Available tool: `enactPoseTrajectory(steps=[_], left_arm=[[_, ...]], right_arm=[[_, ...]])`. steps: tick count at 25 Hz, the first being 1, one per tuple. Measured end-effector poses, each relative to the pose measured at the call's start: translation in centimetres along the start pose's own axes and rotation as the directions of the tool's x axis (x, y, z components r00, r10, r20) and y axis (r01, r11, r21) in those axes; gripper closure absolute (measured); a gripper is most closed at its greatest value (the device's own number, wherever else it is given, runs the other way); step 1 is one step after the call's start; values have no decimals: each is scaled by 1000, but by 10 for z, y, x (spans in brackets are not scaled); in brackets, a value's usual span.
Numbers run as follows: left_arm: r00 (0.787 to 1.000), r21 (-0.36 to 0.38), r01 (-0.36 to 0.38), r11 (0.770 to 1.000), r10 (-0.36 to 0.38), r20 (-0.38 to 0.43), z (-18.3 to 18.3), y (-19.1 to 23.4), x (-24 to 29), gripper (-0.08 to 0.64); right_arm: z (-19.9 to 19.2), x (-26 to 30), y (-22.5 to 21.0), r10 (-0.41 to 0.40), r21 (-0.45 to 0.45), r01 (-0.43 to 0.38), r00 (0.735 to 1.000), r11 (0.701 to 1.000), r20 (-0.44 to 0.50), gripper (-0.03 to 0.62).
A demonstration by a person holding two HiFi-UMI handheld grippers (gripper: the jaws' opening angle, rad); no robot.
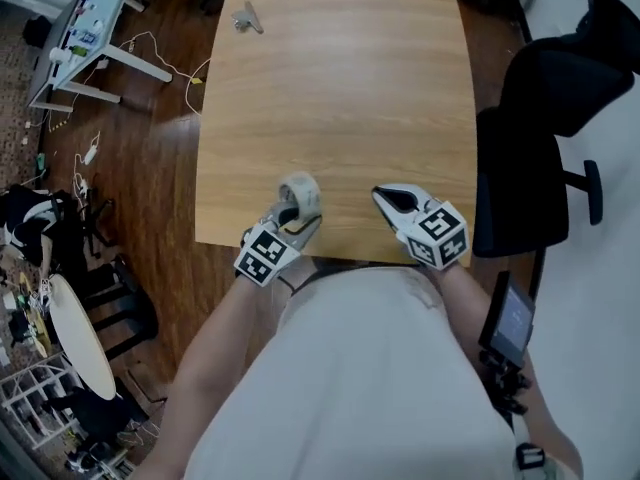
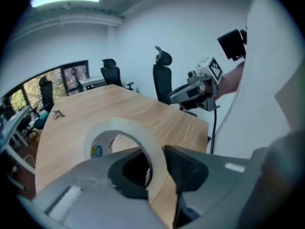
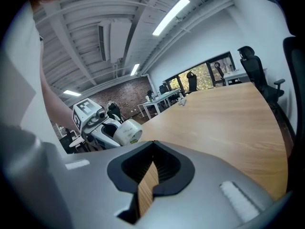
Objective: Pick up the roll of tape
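Observation:
The roll of tape (image 1: 300,195) is whitish with a printed label inside its core. My left gripper (image 1: 291,218) is shut on it, above the near edge of the wooden table (image 1: 340,88). In the left gripper view one jaw sits inside the roll's hole and the other outside, pinching the wall of the tape (image 2: 139,133). My right gripper (image 1: 392,201) hovers to the right of it, also over the near edge, jaws together and holding nothing. The right gripper view shows the left gripper (image 3: 102,127) with the tape (image 3: 127,131) off to its left.
A small metal object (image 1: 246,18) lies at the table's far left end. A black office chair (image 1: 540,118) stands by the table's right side. White desks and cables (image 1: 110,48) are on the floor to the left. A dark device (image 1: 510,318) hangs at my right hip.

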State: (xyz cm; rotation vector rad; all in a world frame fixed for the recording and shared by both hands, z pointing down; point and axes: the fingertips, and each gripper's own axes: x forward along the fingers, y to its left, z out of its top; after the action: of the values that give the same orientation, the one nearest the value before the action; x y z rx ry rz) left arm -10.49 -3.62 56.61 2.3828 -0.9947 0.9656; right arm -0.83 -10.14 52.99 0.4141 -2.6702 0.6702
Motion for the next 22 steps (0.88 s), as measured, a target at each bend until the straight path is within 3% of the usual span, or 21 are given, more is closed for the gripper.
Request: enactPoseTrajectory(steps=[4,8,12,16,22], left_arm=[[980,-139,-73,988,97,176,14,11,-40,456],[942,-191,-86,978,142,305,29,8,-69,456],[891,-227,-90,970,180,417,31,11,-109,456],[851,-253,-85,964,203,484,33,17,-136,456],[829,-284,-82,955,224,513,31,23,-147,455]], right_arm=[[34,8,27,89,-78,-85,994,993,56,587],[61,6,48,163,-101,-152,979,983,119,586],[72,21,92,206,-183,-183,972,966,115,588],[82,36,124,221,-245,-191,970,951,102,588],[87,46,135,224,-268,-194,971,944,85,587]])
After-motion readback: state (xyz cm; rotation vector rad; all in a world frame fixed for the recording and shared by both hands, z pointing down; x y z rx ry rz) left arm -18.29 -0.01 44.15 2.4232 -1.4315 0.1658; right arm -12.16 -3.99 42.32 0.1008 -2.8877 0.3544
